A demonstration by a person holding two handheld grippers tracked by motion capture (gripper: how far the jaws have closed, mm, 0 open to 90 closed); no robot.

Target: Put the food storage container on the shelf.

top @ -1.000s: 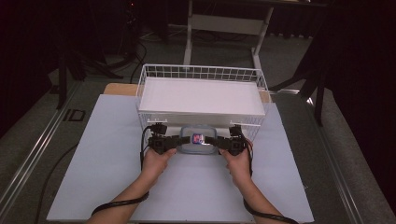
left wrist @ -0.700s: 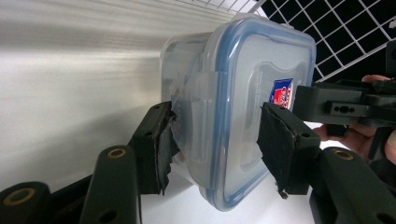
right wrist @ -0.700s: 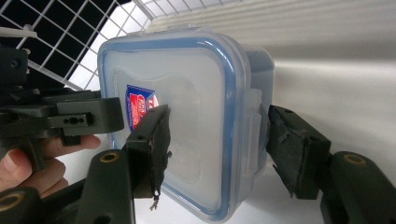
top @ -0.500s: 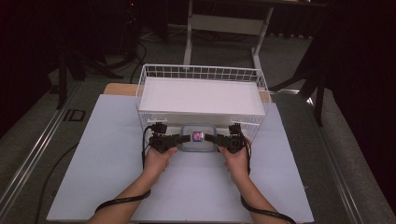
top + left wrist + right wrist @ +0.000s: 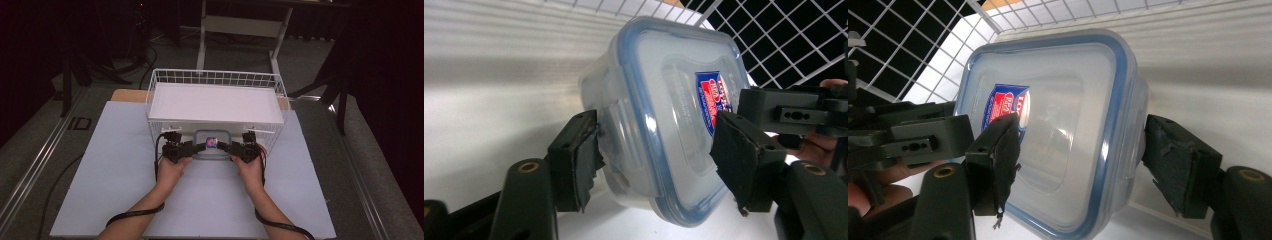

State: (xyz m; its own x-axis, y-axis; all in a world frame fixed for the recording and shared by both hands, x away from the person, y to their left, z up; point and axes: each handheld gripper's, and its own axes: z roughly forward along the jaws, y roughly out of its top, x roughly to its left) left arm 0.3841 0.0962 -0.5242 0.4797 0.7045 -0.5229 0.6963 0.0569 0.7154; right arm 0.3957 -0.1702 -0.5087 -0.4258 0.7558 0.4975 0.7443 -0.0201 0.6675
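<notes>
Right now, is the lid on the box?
On. The lid with its blue rim sits flat over the clear box, no gap showing.

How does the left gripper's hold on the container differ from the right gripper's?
The left gripper takes the plastic container from its left end, the right gripper from its right end. In each gripper view, one jaw lies over the lid and the other against the container's side: the left's right jaw, the right's left jaw, is on the lid. Both sit close in front of the wire basket.

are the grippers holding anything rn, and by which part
Both hold the clear plastic container with the blue-rimmed lid: left gripper and right gripper each clamp an opposite end, one jaw on the lid, one on the body.
</notes>
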